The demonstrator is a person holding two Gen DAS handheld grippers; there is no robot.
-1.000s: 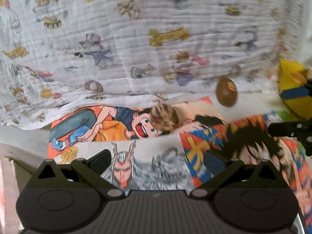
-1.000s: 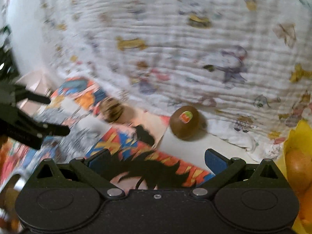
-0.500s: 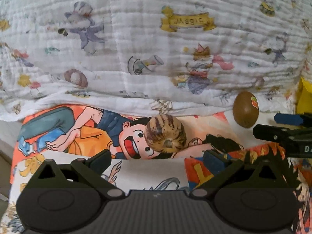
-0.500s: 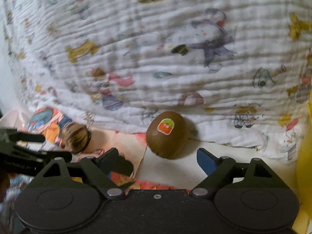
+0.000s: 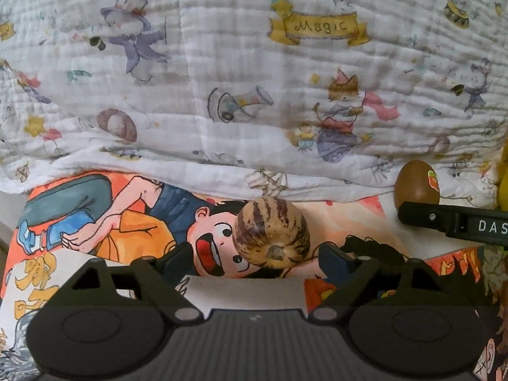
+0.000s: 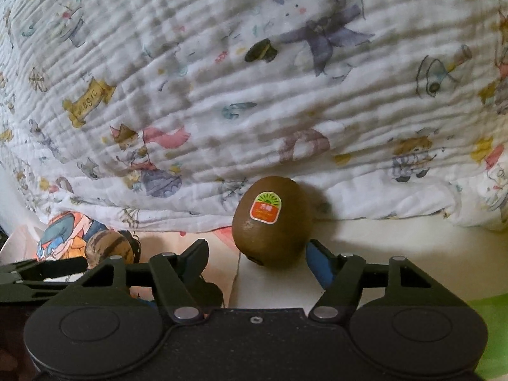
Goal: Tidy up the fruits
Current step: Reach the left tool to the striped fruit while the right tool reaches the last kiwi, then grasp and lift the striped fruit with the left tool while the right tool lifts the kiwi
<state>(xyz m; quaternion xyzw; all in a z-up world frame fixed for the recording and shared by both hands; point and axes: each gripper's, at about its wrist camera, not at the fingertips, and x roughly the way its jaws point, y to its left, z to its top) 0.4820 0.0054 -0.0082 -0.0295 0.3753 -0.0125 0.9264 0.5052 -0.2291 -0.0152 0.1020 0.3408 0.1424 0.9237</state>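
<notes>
One kiwi point(image 6: 271, 222) with one sticker point(image 6: 266, 208). One striped brown-and-tan fruit point(image 5: 270, 232). One white printed blanket point(image 5: 222, 79) behind both. Two hand-held grippers: left hand-held gripper point(image 5: 255, 255), right hand-held gripper point(image 6: 257, 258). At least two cartoon posters point(image 5: 127, 222) lying underneath; exact number unclear.

Between the black left claw's point(image 5: 257, 258) fingers sits a tan fruit point(image 5: 271, 231) streaked dark brown. Ahead of the black, blue-padded right claw point(image 6: 257, 257) is a brown kiwi point(image 6: 271, 222) with an orange-and-green sticker. Beyond both, a white blanket point(image 5: 222, 63) shows pastel cartoon animals; beneath, bright orange-blue comic prints point(image 5: 95, 216).
</notes>
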